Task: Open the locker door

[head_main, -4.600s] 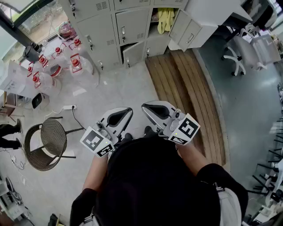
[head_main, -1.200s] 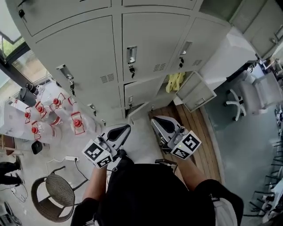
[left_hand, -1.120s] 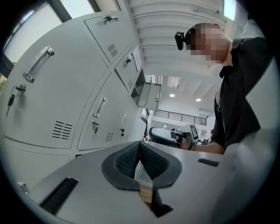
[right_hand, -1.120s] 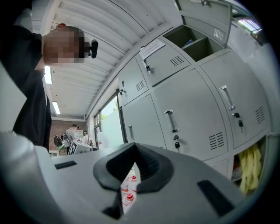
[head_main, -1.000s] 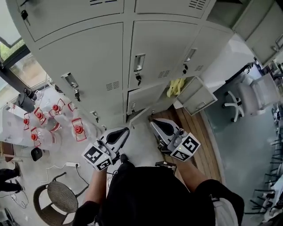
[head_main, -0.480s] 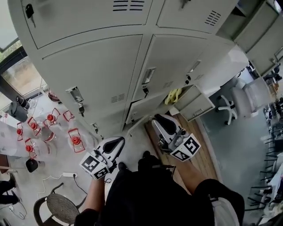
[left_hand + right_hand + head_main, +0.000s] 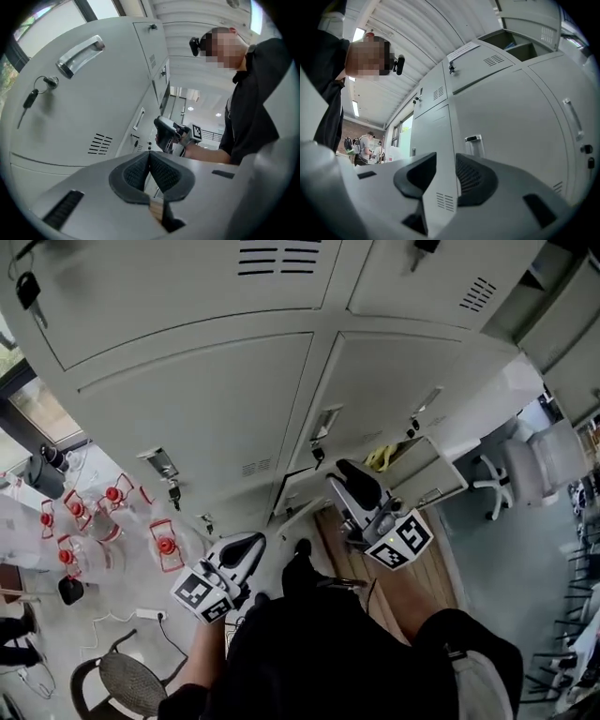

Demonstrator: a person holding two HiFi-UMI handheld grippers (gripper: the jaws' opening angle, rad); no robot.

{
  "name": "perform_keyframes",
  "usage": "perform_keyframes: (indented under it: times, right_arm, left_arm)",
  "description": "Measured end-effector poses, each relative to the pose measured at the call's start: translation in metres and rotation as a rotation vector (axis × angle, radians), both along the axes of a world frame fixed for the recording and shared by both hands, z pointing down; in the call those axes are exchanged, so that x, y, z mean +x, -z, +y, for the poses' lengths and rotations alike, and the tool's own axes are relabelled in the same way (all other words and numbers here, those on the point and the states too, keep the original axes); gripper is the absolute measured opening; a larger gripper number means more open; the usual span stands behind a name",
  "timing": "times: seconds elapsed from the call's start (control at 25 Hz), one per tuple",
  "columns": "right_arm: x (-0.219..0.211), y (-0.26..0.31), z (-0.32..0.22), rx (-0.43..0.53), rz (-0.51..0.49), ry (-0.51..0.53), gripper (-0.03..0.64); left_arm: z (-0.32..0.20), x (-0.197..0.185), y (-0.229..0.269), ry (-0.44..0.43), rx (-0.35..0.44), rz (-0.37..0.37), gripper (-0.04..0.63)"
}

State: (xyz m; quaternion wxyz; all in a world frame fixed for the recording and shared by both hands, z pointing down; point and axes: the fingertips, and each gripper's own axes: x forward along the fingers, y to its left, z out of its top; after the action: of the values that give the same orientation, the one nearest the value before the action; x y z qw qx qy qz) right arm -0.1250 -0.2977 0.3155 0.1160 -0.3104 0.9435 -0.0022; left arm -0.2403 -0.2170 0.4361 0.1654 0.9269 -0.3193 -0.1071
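Note:
A wall of grey lockers fills the head view. The middle locker door [image 7: 403, 371] has a recessed handle [image 7: 325, 421] with a key [image 7: 319, 454] hanging under it. My right gripper [image 7: 345, 471] is raised just below that handle, apart from the door. Its jaws are opening, and only the door [image 7: 506, 112] and handle [image 7: 472, 142] show through the gap of the right gripper [image 7: 446, 161]. My left gripper [image 7: 246, 543] hangs lower at the left. In its own view the left gripper [image 7: 150, 157] is shut with nothing held, below another door [image 7: 93, 108] with a bar handle [image 7: 79, 54].
Water jugs with red caps [image 7: 112, 512] stand on the floor at the left, with a wicker chair [image 7: 127, 676] nearer. A low locker door [image 7: 427, 474] hangs open beside something yellow [image 7: 379, 457]. Wooden planks [image 7: 417, 573] and an office chair [image 7: 497, 479] are at the right.
The lockers have come much closer and fill more of the head view. My right gripper has risen toward the middle door's handle. My left gripper has stayed low.

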Motion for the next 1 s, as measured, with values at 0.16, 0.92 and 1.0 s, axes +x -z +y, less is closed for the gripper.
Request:
perform_keyframes:
  times: [0.16,0.92,1.0]
  right_arm:
    - [-0.004,0.011,-0.027,0.033,0.022,-0.015,0.123]
    - [-0.017,0.002,-0.071,0.025,0.205,-0.075,0.127]
    - [-0.018,0.002,-0.072,0.018,0.195,-0.070,0.127]
  left_arm:
    - [-0.017,0.007,0.006,-0.023,0.022,-0.018,0.011]
    - [-0.049,0.040,0.005,-0.076,0.119,-0.116,0.011]
    - [-0.050,0.040,0.004,-0.075,0.118,-0.119,0.011]
